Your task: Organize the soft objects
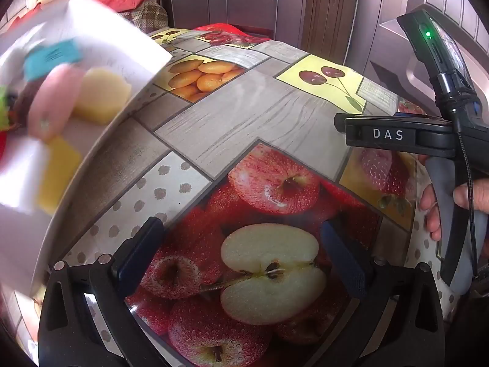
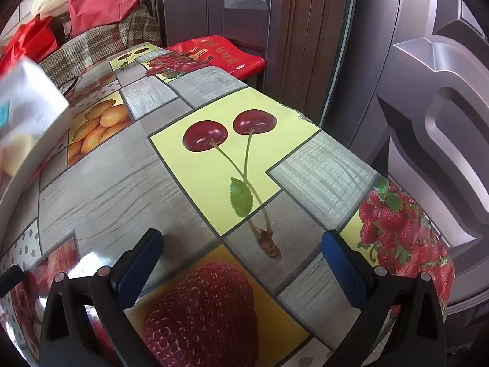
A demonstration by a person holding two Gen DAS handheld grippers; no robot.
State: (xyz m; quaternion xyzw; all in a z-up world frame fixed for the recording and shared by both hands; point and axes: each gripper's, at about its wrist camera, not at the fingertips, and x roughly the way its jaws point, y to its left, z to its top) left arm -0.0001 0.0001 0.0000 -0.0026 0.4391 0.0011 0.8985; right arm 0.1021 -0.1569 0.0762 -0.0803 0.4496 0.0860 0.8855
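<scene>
A white box [image 1: 101, 33] stands at the left of the table and holds soft pieces: a teal one [image 1: 50, 56], a pink one [image 1: 56, 98], a pale yellow one [image 1: 102, 94] and a yellow one [image 1: 59, 174]. The box looks blurred. My left gripper [image 1: 244, 260] is open and empty above the apple picture on the tablecloth, to the right of the box. My right gripper [image 2: 243, 264] is open and empty above the tablecloth; its body [image 1: 394, 136] shows at the right of the left wrist view. The box corner [image 2: 33, 98] shows at the far left in the right wrist view.
The table [image 1: 244, 116] has a glossy fruit-print cloth. Behind it are a red pillow [image 2: 97, 0], a checked cushion [image 2: 101, 42] and a red bag [image 2: 220, 53] on a seat. Dark wooden doors [image 2: 428, 91] stand close behind and to the right.
</scene>
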